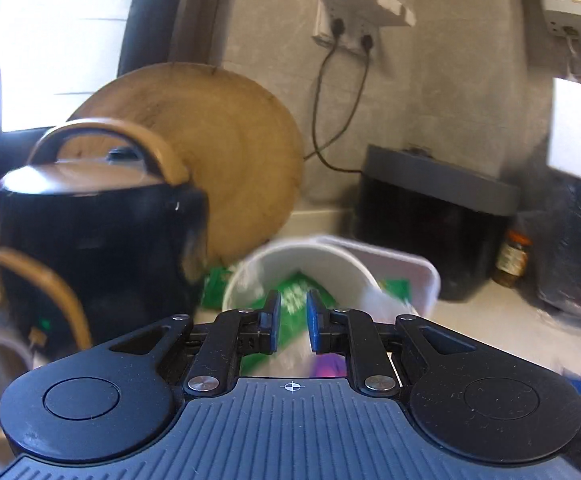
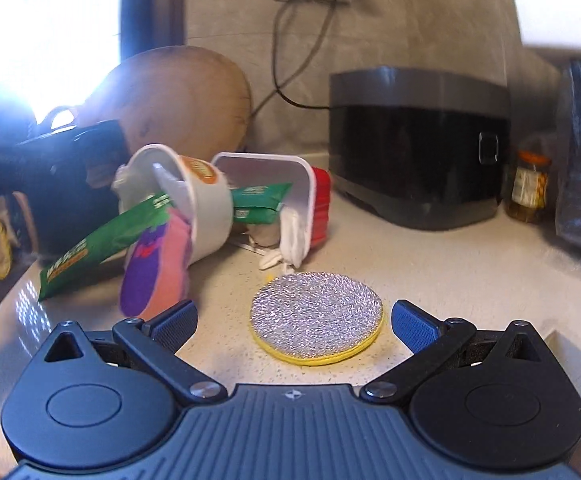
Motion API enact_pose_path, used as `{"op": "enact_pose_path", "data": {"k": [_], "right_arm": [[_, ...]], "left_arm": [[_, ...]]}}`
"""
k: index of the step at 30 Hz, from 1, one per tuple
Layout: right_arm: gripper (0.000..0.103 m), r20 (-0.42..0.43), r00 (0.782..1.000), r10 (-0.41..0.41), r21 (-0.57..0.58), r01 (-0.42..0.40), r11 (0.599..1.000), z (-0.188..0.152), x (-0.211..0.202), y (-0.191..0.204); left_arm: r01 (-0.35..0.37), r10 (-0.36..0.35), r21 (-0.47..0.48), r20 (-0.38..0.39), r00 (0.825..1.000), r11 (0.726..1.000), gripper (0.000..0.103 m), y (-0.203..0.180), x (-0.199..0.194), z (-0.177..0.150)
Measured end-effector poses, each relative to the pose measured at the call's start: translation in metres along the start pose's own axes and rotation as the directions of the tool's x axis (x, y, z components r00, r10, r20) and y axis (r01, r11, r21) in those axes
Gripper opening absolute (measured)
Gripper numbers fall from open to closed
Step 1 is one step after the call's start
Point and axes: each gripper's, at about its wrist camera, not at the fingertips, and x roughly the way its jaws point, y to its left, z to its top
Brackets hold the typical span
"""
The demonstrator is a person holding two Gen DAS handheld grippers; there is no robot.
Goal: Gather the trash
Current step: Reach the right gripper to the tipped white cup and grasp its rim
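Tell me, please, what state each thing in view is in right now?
Left hand-held gripper: shut on the white cup's rim.
White cup: tipped, wrappers spilling out.
Right hand-held gripper: open, empty.
Scouring pad: flat on the counter.
White tray: tilted on edge.
Jar: upright, lidded.

No legible text on anything.

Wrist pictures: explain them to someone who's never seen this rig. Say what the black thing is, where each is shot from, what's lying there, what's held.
No robot: a person holds tongs in each hand, each with a camera looking along its fingers. One picture is from the left tongs, apparently closed on a tilted white cup stuffed with green wrappers and a purple packet. The other is from the right tongs, open and empty, with a silvery scouring pad ahead on the counter. A red-and-white tray lies tipped behind.
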Motion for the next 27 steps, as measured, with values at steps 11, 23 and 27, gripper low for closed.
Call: {"op": "enact_pose_path", "data": {"k": [11, 23, 27], "right_arm": [[0.103, -0.116, 0.993, 0.029, 0.063, -0.022, 0.998, 0.004, 0.049, -0.016], [0.103, -0.205, 0.974, 0.096, 0.093, -0.078, 0.993, 0.006, 0.070, -0.021], [0.103, -0.231, 0.961, 0.152, 0.162, -0.116, 0.980, 0.014, 0.072, -0.035]], "left_arm": [[0.164, -0.189, -0.181, -0.130, 0.973, 0.970, 0.017, -0.005, 0.043, 0.016], [0.129, -0.108, 0.105, -0.187, 0.976, 0.986, 0.017, -0.040, 0.048, -0.019], [0.148, -0.121, 0.111, -0.217, 0.969, 0.983, 0.017, -0.037, 0.044, -0.025]]}}
